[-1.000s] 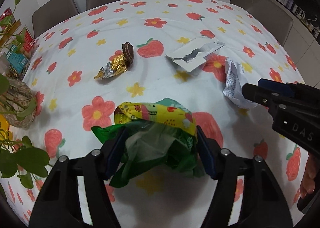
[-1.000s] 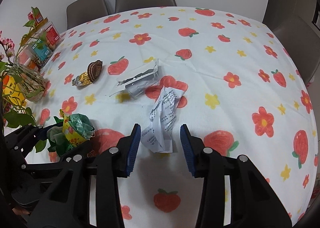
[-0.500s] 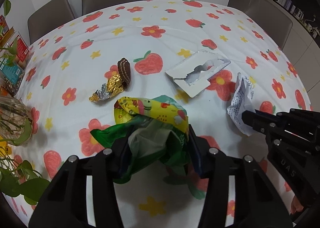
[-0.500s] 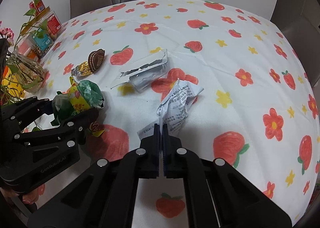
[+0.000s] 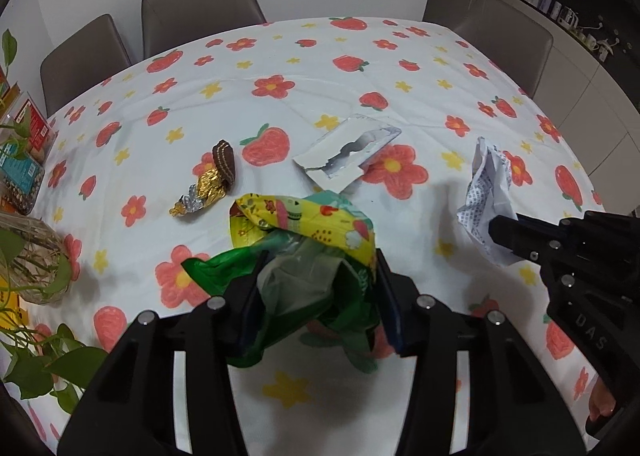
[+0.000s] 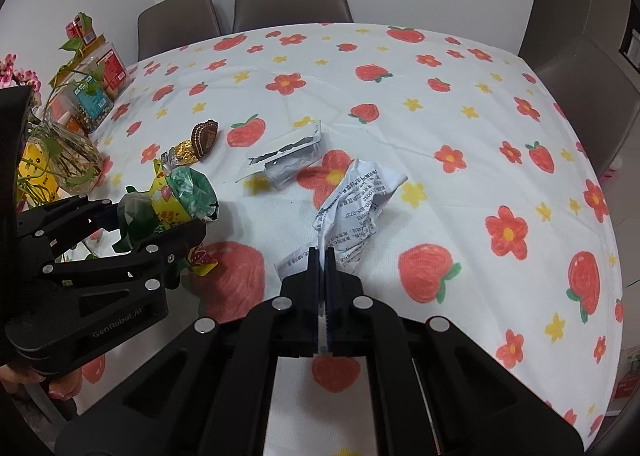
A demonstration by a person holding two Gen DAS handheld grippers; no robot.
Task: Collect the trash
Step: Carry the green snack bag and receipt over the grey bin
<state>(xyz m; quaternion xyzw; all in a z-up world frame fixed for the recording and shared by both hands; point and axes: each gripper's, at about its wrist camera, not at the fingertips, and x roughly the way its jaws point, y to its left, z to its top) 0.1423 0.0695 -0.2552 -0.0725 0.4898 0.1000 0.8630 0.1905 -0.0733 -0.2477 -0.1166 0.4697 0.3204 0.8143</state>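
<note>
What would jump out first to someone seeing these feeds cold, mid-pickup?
Probably the left claw, clamped on a bundle of green and yellow wrappers in the foreground. Next, the right claw, shut on the edge of a crumpled printed receipt at the table's near middle. Behind them, a gold foil chocolate wrapper and a torn silver packet lie on the strawberry-print tablecloth.

Right tool [image 6: 324, 256] now clamped on crumpled receipt [image 6: 356, 208], left tool [image 5: 318, 296] tightened around wrappers [image 5: 308, 256], both lifted
</note>
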